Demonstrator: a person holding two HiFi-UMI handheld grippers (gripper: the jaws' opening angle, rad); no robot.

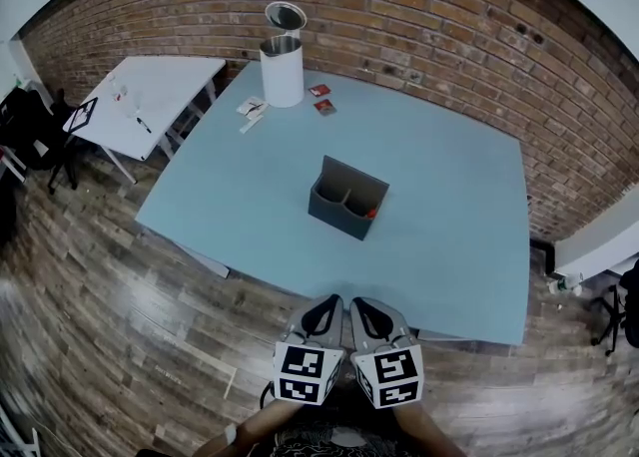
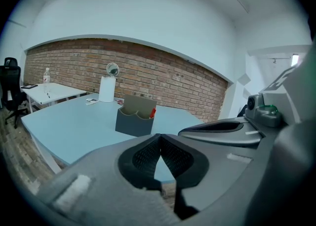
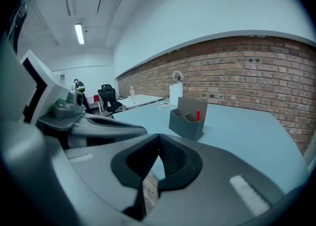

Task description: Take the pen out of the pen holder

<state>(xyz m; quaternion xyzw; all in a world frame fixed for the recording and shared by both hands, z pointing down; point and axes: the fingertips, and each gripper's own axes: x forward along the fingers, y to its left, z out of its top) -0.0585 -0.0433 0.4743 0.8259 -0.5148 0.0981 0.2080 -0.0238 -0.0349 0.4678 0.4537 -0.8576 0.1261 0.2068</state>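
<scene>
A dark grey pen holder stands near the middle of the light blue table. A red pen sticks up from its right compartment. Both grippers hover side by side off the table's near edge, well short of the holder. My left gripper is shut with nothing in it, and so is my right gripper. In the left gripper view the shut left gripper points at the holder and pen. The right gripper view has the right gripper shut, with the holder and pen ahead.
A white cylinder with a small round mirror behind it stands at the table's far edge, with small red packets and cards nearby. A white side table and a black chair are at left. A brick wall backs the table.
</scene>
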